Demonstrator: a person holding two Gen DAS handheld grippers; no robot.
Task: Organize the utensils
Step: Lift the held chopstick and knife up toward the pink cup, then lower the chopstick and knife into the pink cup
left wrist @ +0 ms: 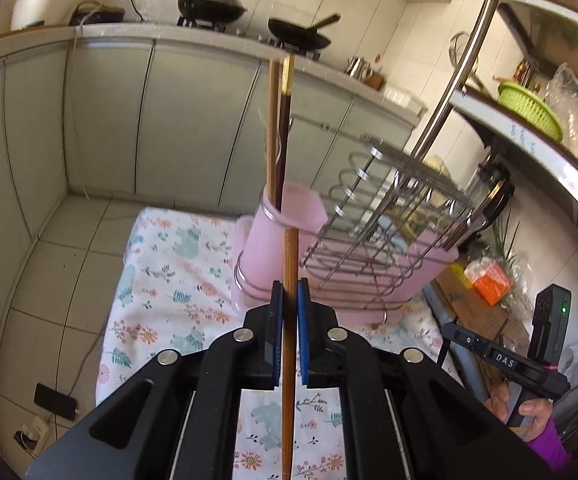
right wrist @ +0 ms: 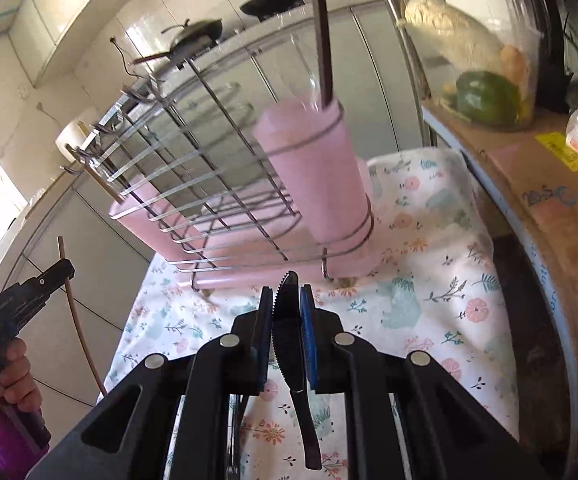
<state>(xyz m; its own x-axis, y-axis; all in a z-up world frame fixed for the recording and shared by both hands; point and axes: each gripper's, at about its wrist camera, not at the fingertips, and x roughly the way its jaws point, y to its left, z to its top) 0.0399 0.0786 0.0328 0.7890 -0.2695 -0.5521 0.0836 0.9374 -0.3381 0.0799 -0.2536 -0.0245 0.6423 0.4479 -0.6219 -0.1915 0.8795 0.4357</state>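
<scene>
My left gripper is shut on a brown wooden chopstick held upright in front of the pink utensil cup. The cup sits in a wire dish rack and holds two chopsticks. My right gripper is shut on a black serrated plastic knife, just short of the rack and its pink cup, where one dark chopstick stands. The left gripper with its chopstick shows at the left of the right wrist view.
The rack stands on a floral cloth over a small table. Kitchen cabinets with pans are behind. A cardboard box, a jar of vegetables and a metal shelf post are to the right.
</scene>
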